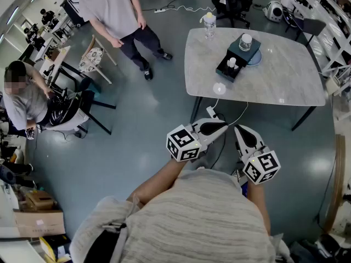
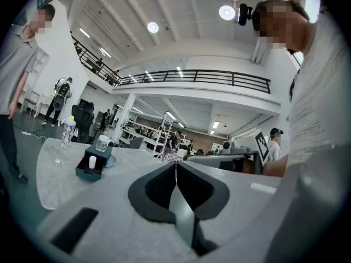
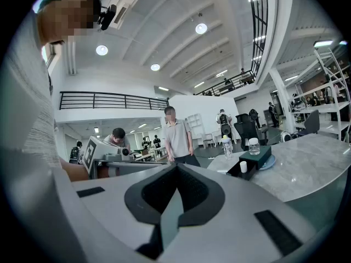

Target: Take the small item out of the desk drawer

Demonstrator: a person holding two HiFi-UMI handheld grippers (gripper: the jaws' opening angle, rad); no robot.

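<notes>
Left gripper (image 1: 224, 126) at chest, jaws together, empty. Right gripper (image 1: 237, 129) beside it, jaws together, empty. Small white item (image 1: 232, 62) in open drawer (image 1: 226, 72) on table (image 1: 285, 81), well apart from both.

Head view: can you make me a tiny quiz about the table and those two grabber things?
1. True or false: the left gripper and the right gripper are both shut and empty.
2. What stands on top of the dark box on the table? A) a jar B) a banana C) a shoe
3. Fill the gap: the small white item sits in the box's open ____.
Key: 1 true; 2 A; 3 drawer.
</notes>
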